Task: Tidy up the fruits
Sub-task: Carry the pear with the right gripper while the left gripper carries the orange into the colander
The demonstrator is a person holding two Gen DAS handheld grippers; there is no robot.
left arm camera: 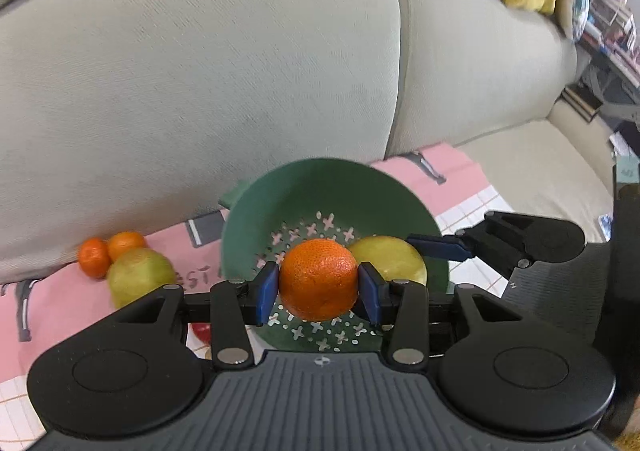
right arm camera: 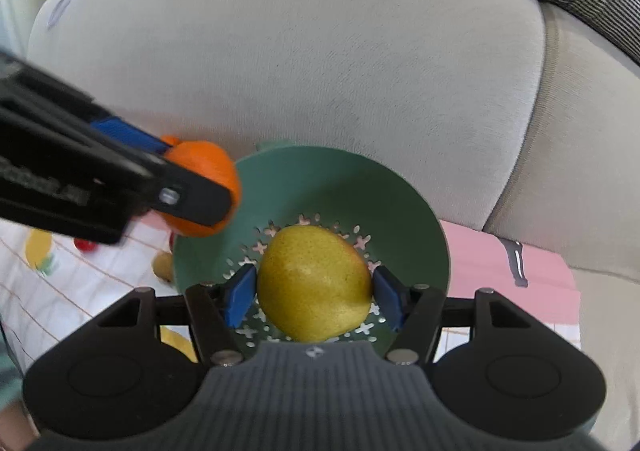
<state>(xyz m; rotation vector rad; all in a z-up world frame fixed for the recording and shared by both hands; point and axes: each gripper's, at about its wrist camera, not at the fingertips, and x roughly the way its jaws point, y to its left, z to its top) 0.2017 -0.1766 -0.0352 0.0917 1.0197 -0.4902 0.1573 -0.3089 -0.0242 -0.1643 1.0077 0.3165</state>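
A green colander bowl (left arm camera: 288,191) with cross-shaped holes sits on a pink cloth; it also shows in the right wrist view (right arm camera: 400,211). My left gripper (left arm camera: 319,289) is shut on an orange (left arm camera: 318,279) and holds it over the bowl; the orange shows in the right wrist view (right arm camera: 208,163) at the bowl's left rim. My right gripper (right arm camera: 314,293) has its blue pads against the sides of a yellow-green pear (right arm camera: 314,287) inside the bowl; the pear also shows in the left wrist view (left arm camera: 390,255).
Two small oranges (left arm camera: 108,251) and another yellow-green fruit (left arm camera: 138,275) lie on the pink cloth (left arm camera: 440,175) left of the bowl. A beige sofa back (left arm camera: 200,71) rises close behind. A small red fruit (right arm camera: 85,245) lies on the checked cloth.
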